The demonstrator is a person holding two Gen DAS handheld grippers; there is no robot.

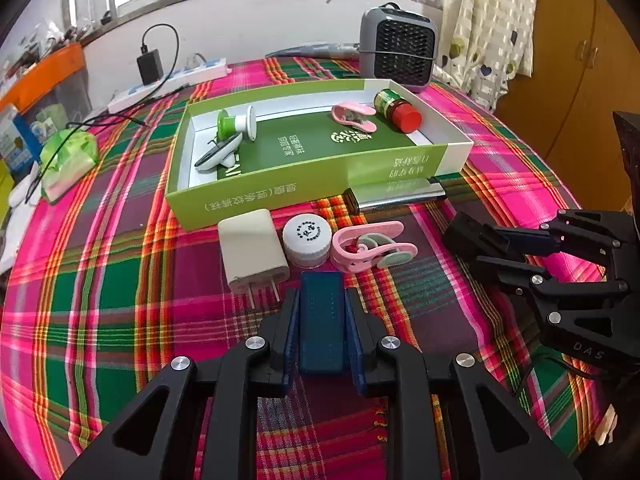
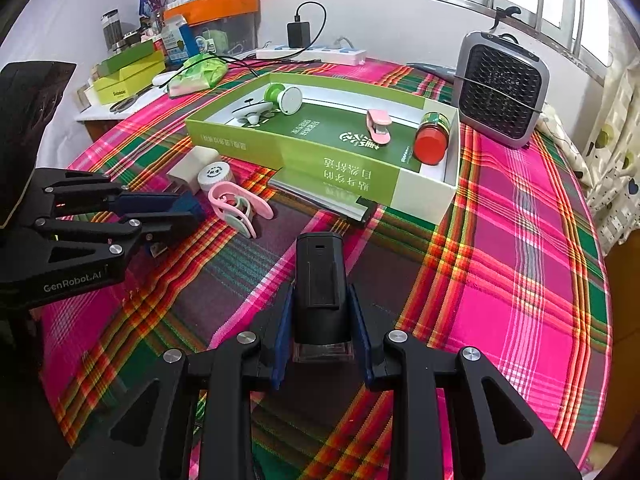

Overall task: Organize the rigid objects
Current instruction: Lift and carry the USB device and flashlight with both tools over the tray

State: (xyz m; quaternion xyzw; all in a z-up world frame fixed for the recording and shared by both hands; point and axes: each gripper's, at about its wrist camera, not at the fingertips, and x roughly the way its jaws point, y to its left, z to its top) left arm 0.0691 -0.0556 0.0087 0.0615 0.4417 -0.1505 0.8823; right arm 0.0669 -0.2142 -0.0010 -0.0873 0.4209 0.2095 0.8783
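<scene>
Pink, green and orange plaid tablecloth [image 1: 120,280]; lime-green box [image 1: 280,188]; red-capped jar [image 1: 398,110]; pink clip [image 1: 370,246]; grey heater [image 2: 502,88].

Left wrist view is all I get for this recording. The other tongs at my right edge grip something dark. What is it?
Observer: The right tongs are shut on a black block that has a clear base at the end nearest the camera.
Operator: My left tongs grip a blue slab. Are there any loose items that I can't see?
Observer: Yes, scissors lie on the white ledge off the table's left side.
Operator: Is there anything beside them?
Observer: Stacked yellow-green boxes sit just behind the scissors.
</scene>
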